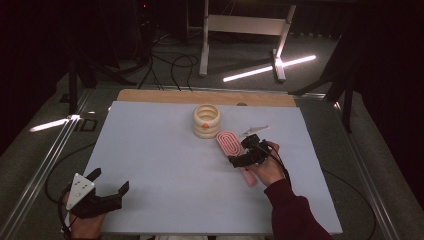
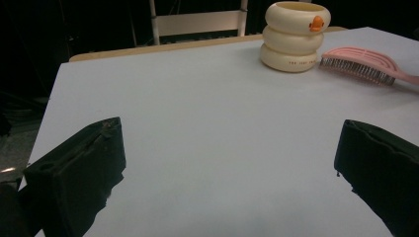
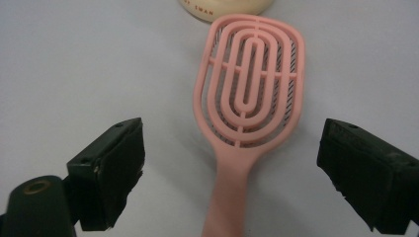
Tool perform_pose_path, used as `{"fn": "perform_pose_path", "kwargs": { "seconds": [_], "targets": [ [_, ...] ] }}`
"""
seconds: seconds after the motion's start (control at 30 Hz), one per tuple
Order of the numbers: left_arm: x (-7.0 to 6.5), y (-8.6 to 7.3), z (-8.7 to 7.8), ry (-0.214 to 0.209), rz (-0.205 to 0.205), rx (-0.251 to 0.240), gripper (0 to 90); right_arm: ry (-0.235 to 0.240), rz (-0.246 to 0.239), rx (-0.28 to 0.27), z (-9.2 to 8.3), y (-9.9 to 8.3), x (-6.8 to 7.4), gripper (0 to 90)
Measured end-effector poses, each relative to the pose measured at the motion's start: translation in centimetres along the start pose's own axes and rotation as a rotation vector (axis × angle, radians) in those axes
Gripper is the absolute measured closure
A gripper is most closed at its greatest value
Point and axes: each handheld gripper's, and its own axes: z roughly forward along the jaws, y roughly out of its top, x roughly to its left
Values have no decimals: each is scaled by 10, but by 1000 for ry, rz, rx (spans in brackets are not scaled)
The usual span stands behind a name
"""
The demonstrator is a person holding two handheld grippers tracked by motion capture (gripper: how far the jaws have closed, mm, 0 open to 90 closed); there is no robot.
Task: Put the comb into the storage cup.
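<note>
A pink vented hairbrush point(image 1: 229, 143) lies flat on the white table, bristles down, head toward a cream ringed container point(image 1: 206, 121) with an orange duck mark. My right gripper point(image 1: 243, 152) hovers open over the brush's neck. In the right gripper view the handle point(image 3: 231, 187) runs up between the two spread jaws without touching either, and the brush head point(image 3: 249, 89) lies ahead of my right gripper point(image 3: 234, 145). My left gripper point(image 1: 110, 180) rests open near the front left corner with nothing between its jaws. From my left gripper point(image 2: 230, 153), the container point(image 2: 295, 37) and brush point(image 2: 363, 64) sit far off.
The white table sheet point(image 1: 165, 150) ends at a wooden strip point(image 1: 200, 96) along the back. Behind it stand a white desk frame point(image 1: 245, 30) and cables on the dark floor point(image 1: 170, 65). Metal rails point(image 1: 45, 150) run along the table's left and right.
</note>
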Motion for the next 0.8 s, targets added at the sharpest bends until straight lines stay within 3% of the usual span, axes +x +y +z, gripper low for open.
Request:
{"fn": "perform_pose_path", "kwargs": {
  "seconds": [0.8],
  "targets": [
    [1, -1, 1, -3, 1, 8, 0, -30, 26, 123, 23, -4, 0, 135]
  ]
}}
